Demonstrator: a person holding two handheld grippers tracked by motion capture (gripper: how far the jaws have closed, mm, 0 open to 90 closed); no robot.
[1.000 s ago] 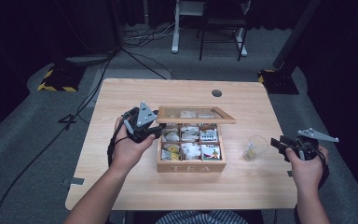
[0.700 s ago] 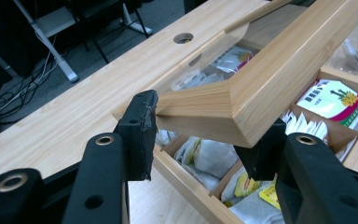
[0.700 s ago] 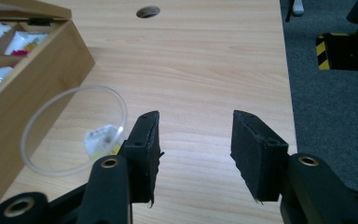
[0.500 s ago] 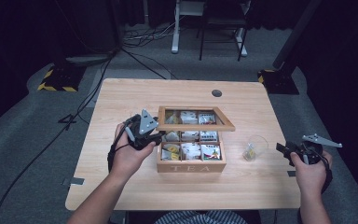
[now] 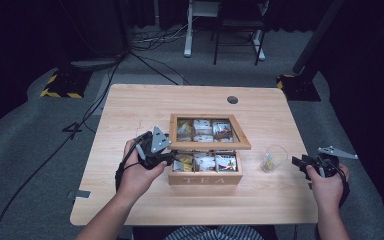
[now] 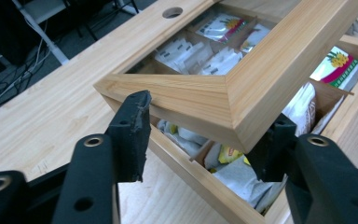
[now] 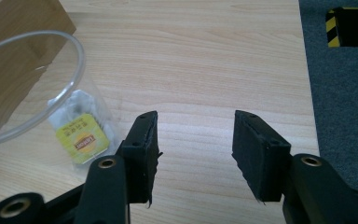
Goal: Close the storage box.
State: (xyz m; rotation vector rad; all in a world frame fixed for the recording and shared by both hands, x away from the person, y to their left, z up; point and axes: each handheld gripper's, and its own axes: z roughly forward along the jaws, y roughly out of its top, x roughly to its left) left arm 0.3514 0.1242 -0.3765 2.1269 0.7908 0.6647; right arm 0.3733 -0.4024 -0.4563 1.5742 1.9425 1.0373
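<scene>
On the light wooden desk [image 5: 130,115], the left hand-held gripper [image 6: 205,140] spreads its jaws around the raised corner of the glass-paned wooden lid [image 6: 242,88] of the compartmented wooden tea box [image 5: 205,175] (sachets inside). The right hand-held gripper [image 7: 193,140] hangs with jaws apart, empty, beside a clear plastic cup [image 7: 37,93] holding a yellow-tagged teabag [image 7: 83,140].

Lid corner [image 6: 233,100] apparently between parted left gripper [image 6: 205,135] jaws
</scene>
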